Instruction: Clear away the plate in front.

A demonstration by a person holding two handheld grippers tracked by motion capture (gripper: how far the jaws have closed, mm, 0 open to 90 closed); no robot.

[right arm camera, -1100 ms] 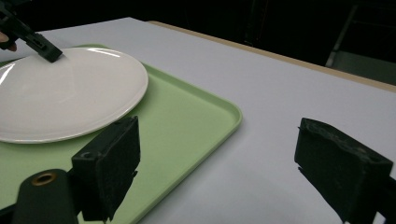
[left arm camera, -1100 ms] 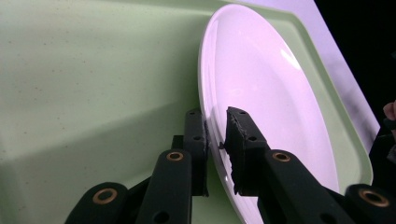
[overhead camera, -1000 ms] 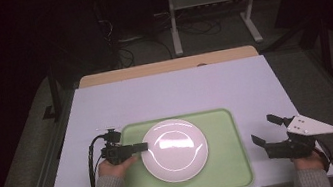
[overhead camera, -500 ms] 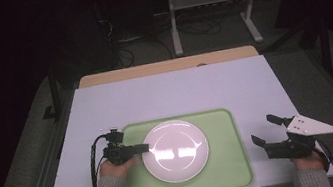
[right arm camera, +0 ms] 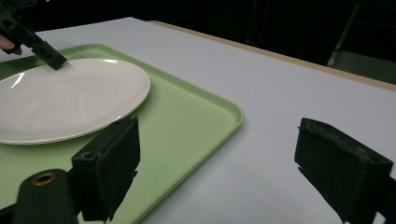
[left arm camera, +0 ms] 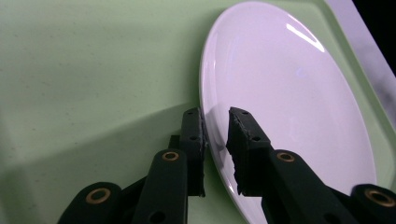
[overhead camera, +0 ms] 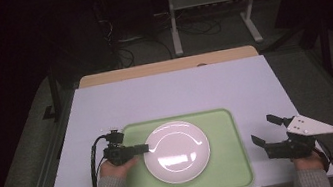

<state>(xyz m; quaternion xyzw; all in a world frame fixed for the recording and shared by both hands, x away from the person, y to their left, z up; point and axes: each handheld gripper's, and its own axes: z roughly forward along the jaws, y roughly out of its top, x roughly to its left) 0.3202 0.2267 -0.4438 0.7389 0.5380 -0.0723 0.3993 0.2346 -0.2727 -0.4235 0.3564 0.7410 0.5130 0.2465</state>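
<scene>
Your left gripper (left arm camera: 215, 135) has its jaws nearly closed around the left edge of the white plate (overhead camera: 176, 151), one jaw under the rim and one on top. The plate sits on the green tray (overhead camera: 226, 165) in the lower middle of the high view. Your right gripper (overhead camera: 267, 130) rests at the lower right, jaws wide open and holding nothing.

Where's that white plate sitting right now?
In the high view the white plate lies on the green tray, left of its middle, near the table's front edge, its left rim between the jaws of the left gripper.
</scene>
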